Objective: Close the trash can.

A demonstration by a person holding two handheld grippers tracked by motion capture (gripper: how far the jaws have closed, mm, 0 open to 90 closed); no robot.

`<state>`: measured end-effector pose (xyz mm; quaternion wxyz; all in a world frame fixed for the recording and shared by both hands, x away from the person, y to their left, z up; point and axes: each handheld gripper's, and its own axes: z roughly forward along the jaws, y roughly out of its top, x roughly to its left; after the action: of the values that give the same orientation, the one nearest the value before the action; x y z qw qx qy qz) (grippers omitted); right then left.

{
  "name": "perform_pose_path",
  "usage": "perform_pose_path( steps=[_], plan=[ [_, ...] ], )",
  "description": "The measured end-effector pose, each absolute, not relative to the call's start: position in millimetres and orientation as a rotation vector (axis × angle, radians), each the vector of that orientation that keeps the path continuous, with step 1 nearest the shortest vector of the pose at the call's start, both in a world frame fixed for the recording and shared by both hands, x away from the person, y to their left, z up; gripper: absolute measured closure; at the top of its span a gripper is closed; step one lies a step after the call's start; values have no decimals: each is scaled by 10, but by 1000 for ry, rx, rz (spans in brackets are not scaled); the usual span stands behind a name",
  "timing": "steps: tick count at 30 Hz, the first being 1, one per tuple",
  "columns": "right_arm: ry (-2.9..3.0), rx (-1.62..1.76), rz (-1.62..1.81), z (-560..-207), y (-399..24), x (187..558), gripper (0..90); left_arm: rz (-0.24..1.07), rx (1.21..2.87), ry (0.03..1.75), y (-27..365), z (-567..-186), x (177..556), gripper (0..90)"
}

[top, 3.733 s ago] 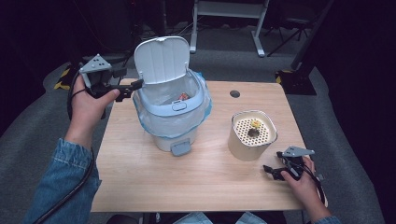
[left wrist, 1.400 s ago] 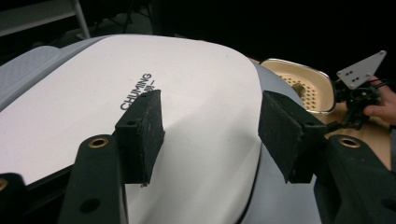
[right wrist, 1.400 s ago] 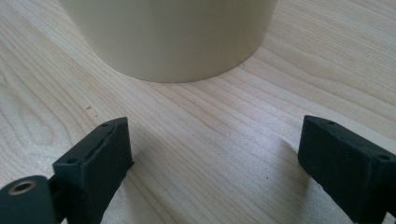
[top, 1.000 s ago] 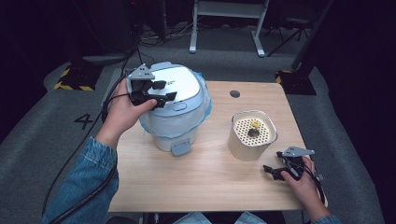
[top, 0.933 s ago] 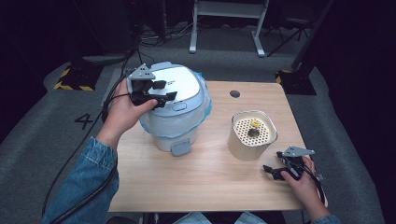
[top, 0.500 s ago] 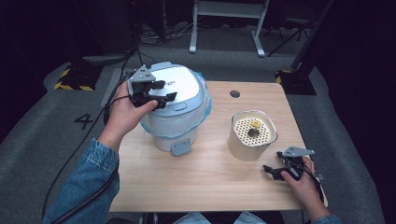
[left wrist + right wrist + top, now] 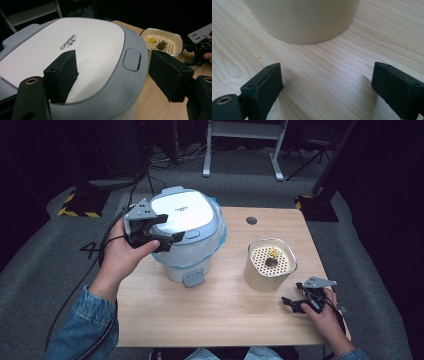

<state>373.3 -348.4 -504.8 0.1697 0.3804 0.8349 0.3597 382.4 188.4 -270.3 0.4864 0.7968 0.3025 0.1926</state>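
Observation:
A white bin (image 7: 187, 245) with a grey-rimmed lid (image 7: 182, 212) and a blue liner stands at the table's back left, its lid down. My left gripper (image 7: 170, 229) hovers at the lid's left rim; its jaws have just been opening and grip nothing. In the left gripper view the lid (image 7: 75, 50) with its grey button (image 7: 132, 59) lies beyond the spread jaws of the left gripper (image 7: 113, 56). A cream pot (image 7: 270, 265) with a perforated insert holds a yellow bit and a dark bit. My right gripper (image 7: 290, 304) rests open on the table in front of the pot (image 7: 302, 20).
The wooden table (image 7: 220, 320) has a round cable hole (image 7: 251, 220) at the back. A metal stand (image 7: 245, 150) and cables lie on the grey floor behind. A yellow-black striped marker (image 7: 75, 212) sits on the floor at the left.
The bin's lid, up several seconds ago, is now down. Over the last second my left gripper slid left off the lid's top with its jaws spreading. The right gripper kept still.

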Motion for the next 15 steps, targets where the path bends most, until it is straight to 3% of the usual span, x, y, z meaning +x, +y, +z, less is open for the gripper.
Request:
perform_pose_path(
  steps=[15],
  plan=[
    [2373, 1081, 1022, -5047, -3484, 3733, 102, 472, 1952, 788, 2007, -3030, 3390, 229]
  ],
)
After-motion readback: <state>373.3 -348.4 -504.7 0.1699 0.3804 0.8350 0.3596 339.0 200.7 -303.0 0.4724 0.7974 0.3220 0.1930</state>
